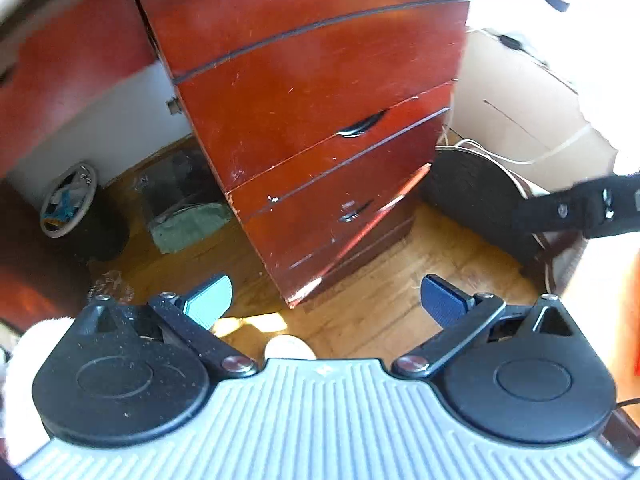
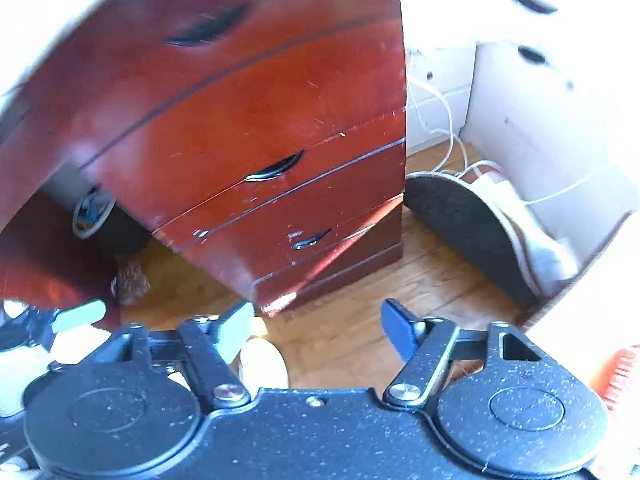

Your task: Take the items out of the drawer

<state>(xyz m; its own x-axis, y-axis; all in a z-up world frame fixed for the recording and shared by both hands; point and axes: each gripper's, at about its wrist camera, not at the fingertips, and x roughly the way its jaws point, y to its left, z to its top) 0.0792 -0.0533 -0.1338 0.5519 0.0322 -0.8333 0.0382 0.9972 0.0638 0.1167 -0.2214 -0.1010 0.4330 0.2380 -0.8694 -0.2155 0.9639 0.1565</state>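
A red-brown wooden drawer unit stands on the wood floor ahead; it also fills the right wrist view. All its drawers look shut. The middle drawer has a dark recessed handle, also seen in the right wrist view. A lower handle sits beneath it, and shows in the right wrist view too. My left gripper is open and empty, low over the floor before the unit. My right gripper is open and empty. No drawer contents are visible.
A round bin and a green cloth lie left of the unit. A dark round pad, white cables and a white cabinet stand to the right. The other gripper shows at the right edge.
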